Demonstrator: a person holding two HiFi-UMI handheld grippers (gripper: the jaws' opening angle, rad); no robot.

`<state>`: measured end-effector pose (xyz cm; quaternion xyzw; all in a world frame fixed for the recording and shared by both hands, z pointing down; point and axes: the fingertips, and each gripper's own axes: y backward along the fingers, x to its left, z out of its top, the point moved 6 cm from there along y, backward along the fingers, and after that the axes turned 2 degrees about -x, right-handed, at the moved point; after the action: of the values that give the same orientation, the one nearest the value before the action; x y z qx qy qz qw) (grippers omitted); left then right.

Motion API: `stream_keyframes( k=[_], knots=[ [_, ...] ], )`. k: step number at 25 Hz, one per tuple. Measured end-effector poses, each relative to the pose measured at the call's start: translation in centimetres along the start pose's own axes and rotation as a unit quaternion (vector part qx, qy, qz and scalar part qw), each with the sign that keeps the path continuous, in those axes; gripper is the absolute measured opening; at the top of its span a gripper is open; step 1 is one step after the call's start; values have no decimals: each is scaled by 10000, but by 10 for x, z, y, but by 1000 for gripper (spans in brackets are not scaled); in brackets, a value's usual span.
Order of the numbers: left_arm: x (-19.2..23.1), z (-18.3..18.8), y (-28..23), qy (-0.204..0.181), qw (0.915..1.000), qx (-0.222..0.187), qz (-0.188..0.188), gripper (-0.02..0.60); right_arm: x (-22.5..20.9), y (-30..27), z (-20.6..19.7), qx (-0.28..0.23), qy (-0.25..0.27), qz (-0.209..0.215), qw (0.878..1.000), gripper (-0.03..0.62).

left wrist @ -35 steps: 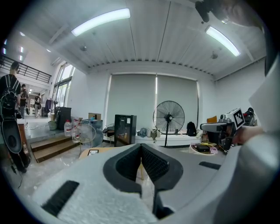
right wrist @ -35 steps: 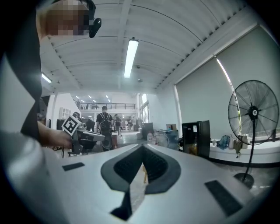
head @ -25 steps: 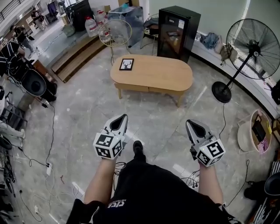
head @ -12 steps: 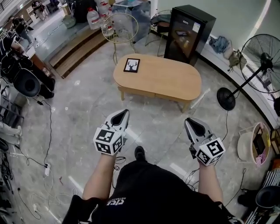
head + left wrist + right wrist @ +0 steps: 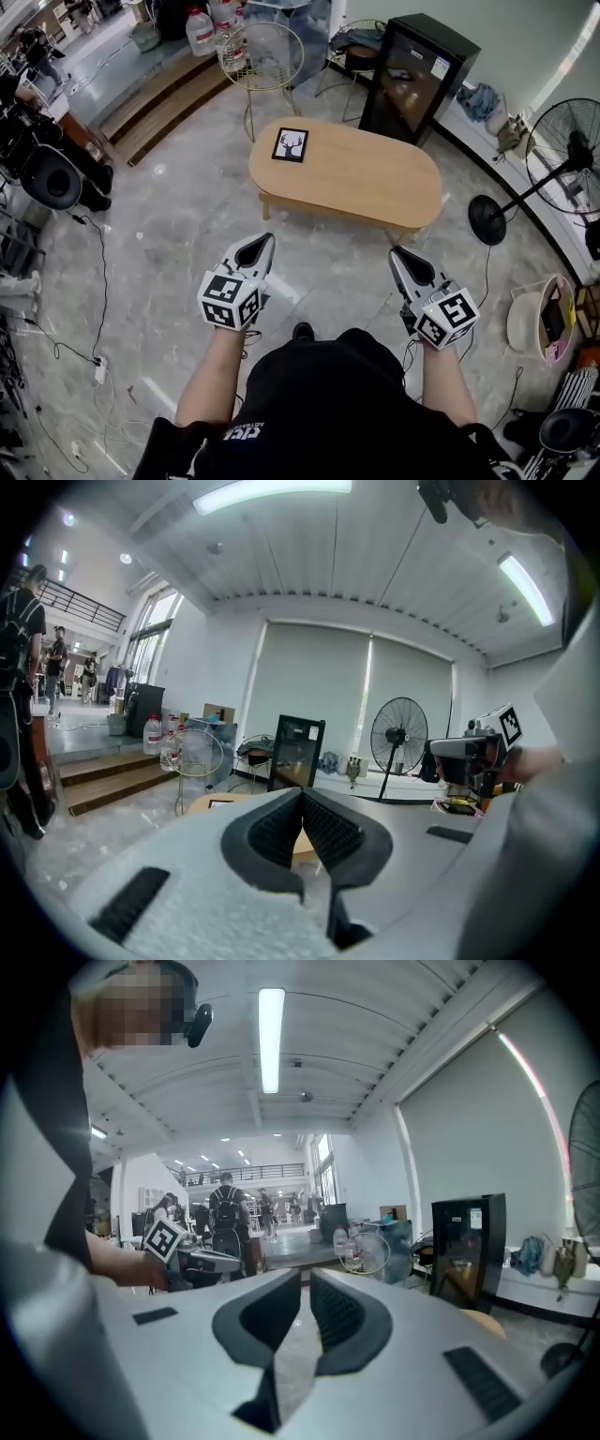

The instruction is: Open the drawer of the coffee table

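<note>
The oval wooden coffee table (image 5: 375, 183) stands on the marble floor ahead of me, with a small framed deer picture (image 5: 291, 144) on its far left end. Its drawer front (image 5: 330, 212) sits in the near apron, closed. My left gripper (image 5: 265, 240) is shut and empty, held level and short of the table, with a stretch of floor between. My right gripper (image 5: 396, 251) has just been opening; its jaws stand a narrow slit apart with nothing between them. The table top shows past the left jaws (image 5: 208, 803) and at the right in the right gripper view (image 5: 483, 1322).
A black glass-door cabinet (image 5: 417, 75) stands behind the table, a wire chair (image 5: 262, 52) at its far left and a standing fan (image 5: 567, 155) at the right. Wooden steps (image 5: 155, 94) lie at the left. Cables (image 5: 94, 309) trail over the floor; a basket (image 5: 539, 323) sits at the right.
I have walked forward with both grippers held out: the table now lies nearer and more centred in the head view. The grippers keep the same spacing.
</note>
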<state>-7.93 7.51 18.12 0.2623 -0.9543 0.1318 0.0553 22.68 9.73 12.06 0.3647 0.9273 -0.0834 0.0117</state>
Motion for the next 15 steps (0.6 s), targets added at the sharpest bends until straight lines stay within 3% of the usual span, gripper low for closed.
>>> stream_keyframes(
  k=[7, 15],
  knots=[
    [36, -3, -30, 150, 9995, 123, 230, 9, -34, -53, -6, 47, -124, 181, 9997, 37],
    [75, 34, -118, -92, 9977, 401, 534, 9, -127, -141, -1, -42, -231, 392, 9990, 37]
  ],
)
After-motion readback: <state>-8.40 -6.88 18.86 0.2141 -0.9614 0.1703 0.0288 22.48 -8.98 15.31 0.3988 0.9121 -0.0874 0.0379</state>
